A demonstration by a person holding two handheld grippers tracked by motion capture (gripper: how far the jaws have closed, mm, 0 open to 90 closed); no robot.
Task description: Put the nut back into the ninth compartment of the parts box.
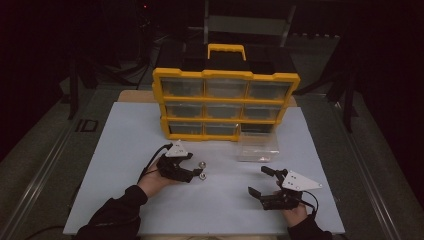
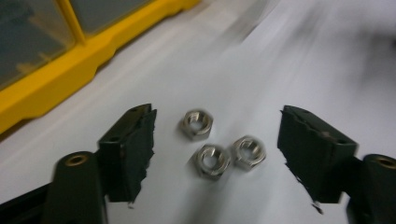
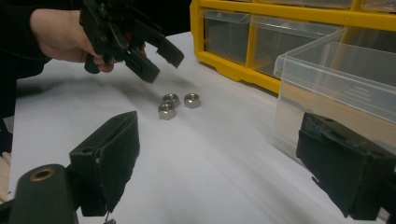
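Observation:
Three steel hex nuts (image 2: 213,160) lie close together on the white mat (image 1: 120,150). My left gripper (image 2: 217,114) hovers just over them with its jaws wide apart, one on each side of the cluster, and neither pad touches a nut. From the right gripper view, the left gripper (image 3: 162,65) hangs tilted above the nuts (image 3: 171,99), held by a hand in a black sleeve. In the high view the left gripper (image 1: 196,170) is left of centre. My right gripper (image 1: 257,180) rests open near the mat's front right, with nothing between its jaws (image 3: 222,123).
A yellow organizer (image 1: 225,75) with clear drawers stands at the back of the mat. One clear drawer (image 1: 258,146) sits pulled out on the mat in front of its lower right corner, close to my right gripper. Dark floor surrounds the table.

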